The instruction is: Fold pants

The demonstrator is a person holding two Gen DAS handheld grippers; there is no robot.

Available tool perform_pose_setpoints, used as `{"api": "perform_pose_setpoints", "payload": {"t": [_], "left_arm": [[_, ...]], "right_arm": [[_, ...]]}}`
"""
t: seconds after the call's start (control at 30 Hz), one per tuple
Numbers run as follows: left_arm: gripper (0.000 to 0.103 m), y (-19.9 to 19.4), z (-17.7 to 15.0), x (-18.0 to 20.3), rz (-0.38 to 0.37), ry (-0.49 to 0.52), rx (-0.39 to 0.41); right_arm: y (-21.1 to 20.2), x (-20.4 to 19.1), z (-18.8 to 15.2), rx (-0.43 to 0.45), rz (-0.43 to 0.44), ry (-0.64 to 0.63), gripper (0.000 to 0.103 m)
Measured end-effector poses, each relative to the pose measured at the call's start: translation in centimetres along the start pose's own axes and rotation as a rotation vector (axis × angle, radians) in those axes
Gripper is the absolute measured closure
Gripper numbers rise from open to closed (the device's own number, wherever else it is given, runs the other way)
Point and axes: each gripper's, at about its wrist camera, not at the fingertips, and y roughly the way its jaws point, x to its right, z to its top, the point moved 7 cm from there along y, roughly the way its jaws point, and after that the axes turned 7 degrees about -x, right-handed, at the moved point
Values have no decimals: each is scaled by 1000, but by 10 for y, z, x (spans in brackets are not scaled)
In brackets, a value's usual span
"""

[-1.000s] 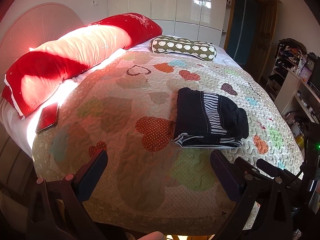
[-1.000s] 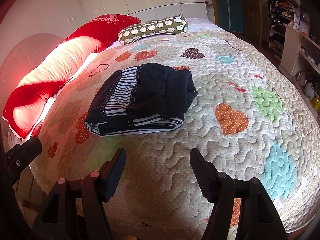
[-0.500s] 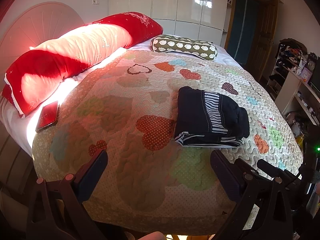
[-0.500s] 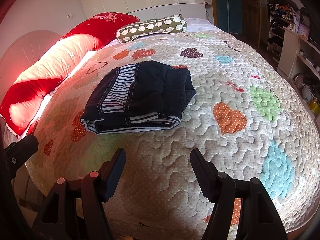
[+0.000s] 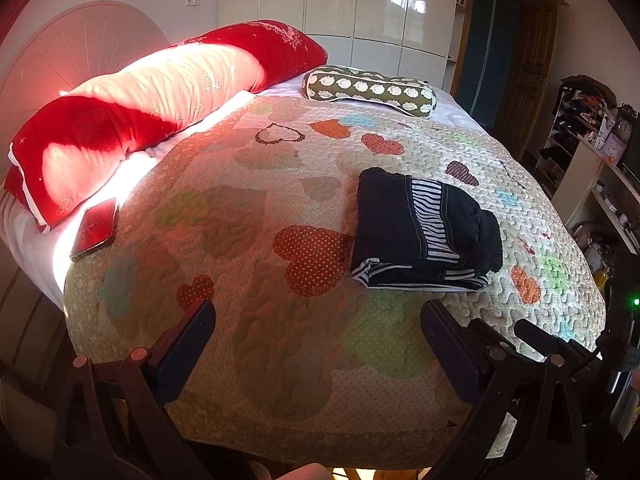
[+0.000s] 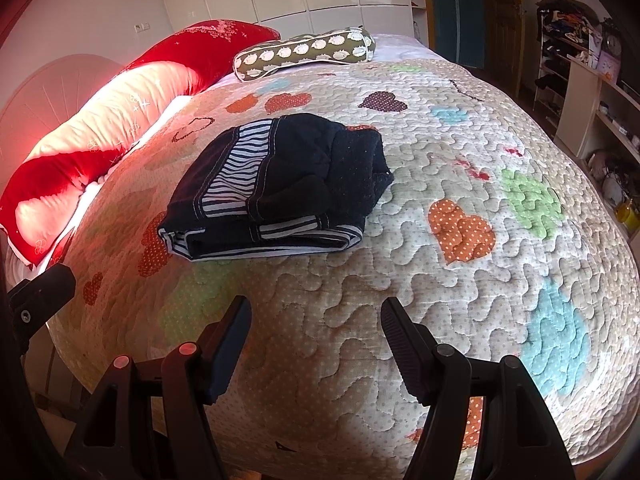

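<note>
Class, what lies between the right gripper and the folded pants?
Only bare quilt separates the right gripper from the folded pants, seen in the right wrist view.

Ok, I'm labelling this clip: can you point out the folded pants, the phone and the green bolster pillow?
folded pants (image 6: 280, 184): right wrist view, on the dark top layer.
phone (image 5: 95, 229): left wrist view, middle of its red face.
green bolster pillow (image 5: 370, 90): left wrist view, middle of its patterned side.

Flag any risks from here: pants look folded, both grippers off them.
1. The pants form a lumpy stack with loose layered edges facing the grippers; a nudge from the open right gripper might undo the fold.
2. The phone lies by the bed's edge beside the red pillow; tugging the quilt with the open left gripper could knock it off.
</note>
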Motion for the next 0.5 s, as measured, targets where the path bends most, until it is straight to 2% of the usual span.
{"api": "perform_pose_setpoints", "payload": {"t": [0.5], "left_arm": [[1, 14, -5, -2, -4, -11, -35]], "right_arm": [[5, 0, -3, 2, -28, -17, 31]]}}
